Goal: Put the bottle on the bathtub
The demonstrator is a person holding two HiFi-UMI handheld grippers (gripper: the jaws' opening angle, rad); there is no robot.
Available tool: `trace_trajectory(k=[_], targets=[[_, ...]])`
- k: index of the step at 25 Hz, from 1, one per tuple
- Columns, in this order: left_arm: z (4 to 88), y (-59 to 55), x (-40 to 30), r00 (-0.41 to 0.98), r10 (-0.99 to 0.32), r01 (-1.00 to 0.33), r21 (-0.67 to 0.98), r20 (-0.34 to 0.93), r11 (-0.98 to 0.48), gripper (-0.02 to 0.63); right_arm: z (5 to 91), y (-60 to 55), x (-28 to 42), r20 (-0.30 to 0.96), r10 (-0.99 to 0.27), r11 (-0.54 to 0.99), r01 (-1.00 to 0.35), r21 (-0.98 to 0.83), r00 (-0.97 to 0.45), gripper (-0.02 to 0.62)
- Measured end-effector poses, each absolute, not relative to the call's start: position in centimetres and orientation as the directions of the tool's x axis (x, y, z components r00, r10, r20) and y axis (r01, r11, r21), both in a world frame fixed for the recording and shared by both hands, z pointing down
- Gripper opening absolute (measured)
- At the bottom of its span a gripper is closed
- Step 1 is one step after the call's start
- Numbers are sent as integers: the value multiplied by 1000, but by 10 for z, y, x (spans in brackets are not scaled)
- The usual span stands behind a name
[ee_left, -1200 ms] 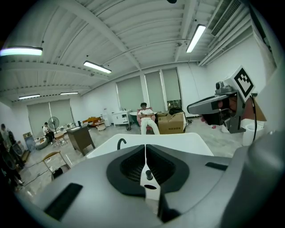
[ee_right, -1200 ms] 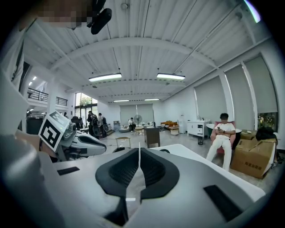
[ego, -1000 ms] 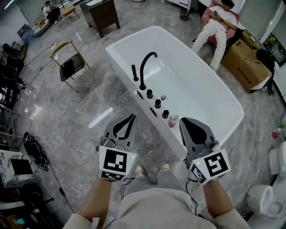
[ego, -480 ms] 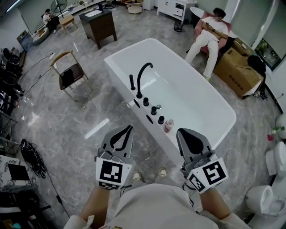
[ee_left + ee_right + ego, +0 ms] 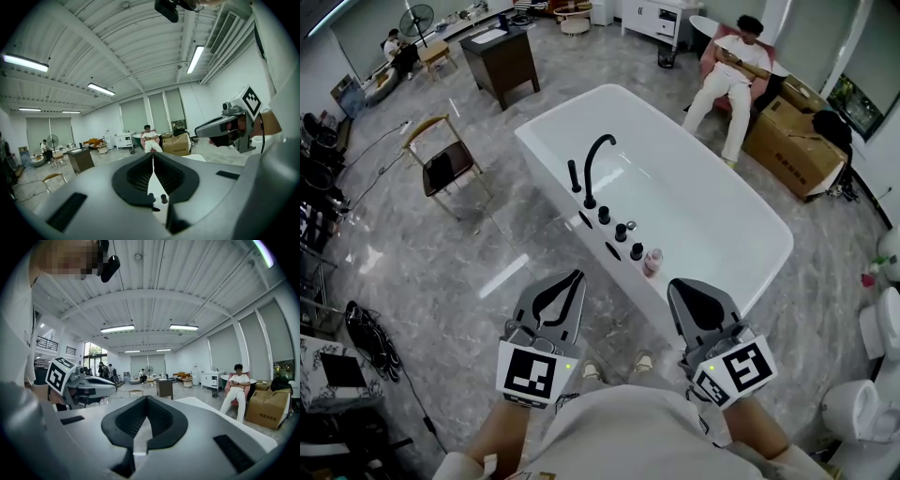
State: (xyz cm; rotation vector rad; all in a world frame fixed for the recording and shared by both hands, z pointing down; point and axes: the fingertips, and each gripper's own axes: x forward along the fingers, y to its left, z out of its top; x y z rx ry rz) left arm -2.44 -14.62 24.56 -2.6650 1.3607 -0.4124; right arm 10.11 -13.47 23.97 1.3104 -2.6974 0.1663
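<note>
A small pink bottle [image 5: 652, 262] stands upright on the near rim of the white bathtub [image 5: 694, 202], just right of the row of black knobs [image 5: 620, 232]. Neither gripper touches it. In the head view my left gripper [image 5: 577, 275] hangs over the floor, short of the tub and left of the bottle. My right gripper [image 5: 674, 284] sits just below and right of the bottle. Both have their jaws pressed together with nothing between them, which the left gripper view [image 5: 152, 154] and the right gripper view [image 5: 146, 397] both confirm.
A black arched faucet [image 5: 595, 159] rises from the tub's rim. A chair [image 5: 445, 155] and a dark cabinet [image 5: 499, 52] stand to the left, with cables [image 5: 370, 328] on the floor. A seated person [image 5: 727, 80], a cardboard box [image 5: 792, 127] and a toilet [image 5: 862, 403] are on the right.
The view has pulled back a little, so the tub and bottle sit slightly farther from both grippers. The bottle stays on the rim and both grippers stay shut.
</note>
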Motion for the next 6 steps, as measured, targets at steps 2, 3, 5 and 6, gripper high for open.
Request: trace_trajectory(k=[2,3,5,6], targets=[[243,-147,-24,563,-806,-771,-237,180,-591,25,242,-134,101,182,-771,614,-788,-36,-610,29],[242,-147,-24,565,-805,-770,-237,180,-593,25,243,-133,100,187,-771,614,-788,-36,-609,29],[243,-147,-26,567,-804,-769,-233,182,-595,25,244,-132,99,195,-770,613,-789,-41,-608,29],[243,-147,-27,567,-803,-769,-231,183,-596,25,244,-132,98,199,-769,612,-789,-46,-608,29]])
